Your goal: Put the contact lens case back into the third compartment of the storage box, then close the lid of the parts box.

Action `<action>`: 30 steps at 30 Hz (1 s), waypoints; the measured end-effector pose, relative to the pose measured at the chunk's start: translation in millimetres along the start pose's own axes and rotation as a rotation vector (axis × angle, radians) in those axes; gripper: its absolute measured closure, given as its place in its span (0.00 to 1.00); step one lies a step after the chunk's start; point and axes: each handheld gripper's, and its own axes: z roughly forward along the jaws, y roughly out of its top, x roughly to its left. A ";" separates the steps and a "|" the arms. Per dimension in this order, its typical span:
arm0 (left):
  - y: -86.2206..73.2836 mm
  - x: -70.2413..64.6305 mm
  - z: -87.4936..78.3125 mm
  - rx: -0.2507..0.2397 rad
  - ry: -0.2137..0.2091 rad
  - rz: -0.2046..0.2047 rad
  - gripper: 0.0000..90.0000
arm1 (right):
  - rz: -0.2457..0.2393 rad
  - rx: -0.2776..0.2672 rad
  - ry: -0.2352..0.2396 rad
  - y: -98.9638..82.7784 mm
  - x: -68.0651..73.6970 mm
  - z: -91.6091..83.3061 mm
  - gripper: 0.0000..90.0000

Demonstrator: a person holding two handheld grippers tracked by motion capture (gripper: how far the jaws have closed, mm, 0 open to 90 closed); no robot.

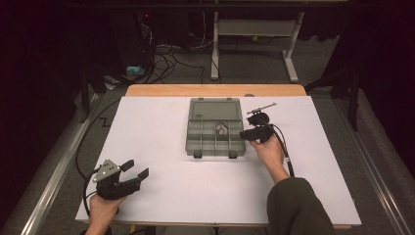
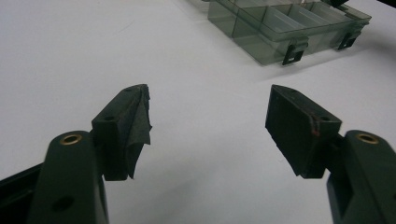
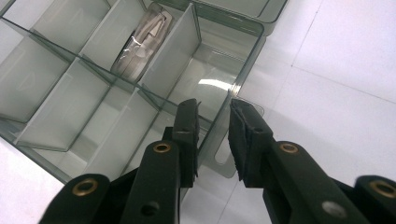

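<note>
1. High view: right gripper (image 1: 250, 132) at the side wall of the open organizer box (image 1: 214, 128), steadying it; left gripper (image 1: 133, 172) idle, well apart.
2. Left gripper view: fingers (image 2: 122, 128) spread, nothing between; box far ahead.
3. Right gripper view: fingers (image 3: 187, 133) narrowed astride the box wall (image 3: 219, 133), contact unclear; small packet (image 3: 140, 42) in a compartment beyond the fingertips.

1. You have one clear plastic organizer box (image 1: 214, 129) on the table, lid open.
2. You have one small clear packet (image 3: 140, 44) lying in one compartment of that box.
3. You have one slim metal tool (image 1: 261, 108) lying on the sheet beside the box.
4. You hold two grippers: the left gripper (image 1: 138, 172) and the right gripper (image 1: 243, 133).
5. One white sheet (image 1: 161, 147) covers one wooden table (image 1: 215, 90).
</note>
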 end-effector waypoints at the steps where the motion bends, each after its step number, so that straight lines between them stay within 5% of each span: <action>1: 0.0 -0.1 0.3 -0.001 0.001 -0.002 0.35 | -0.002 -0.001 0.000 -0.1 -0.2 0.0 0.81; 18: 23.1 -8.7 16.9 -0.002 -0.014 0.015 0.36 | -0.013 -0.009 0.011 -1.5 -2.2 0.2 0.81; 30: 49.5 -19.5 50.5 0.018 -0.017 0.028 0.37 | -0.006 -0.018 0.012 -2.5 -2.5 0.4 0.81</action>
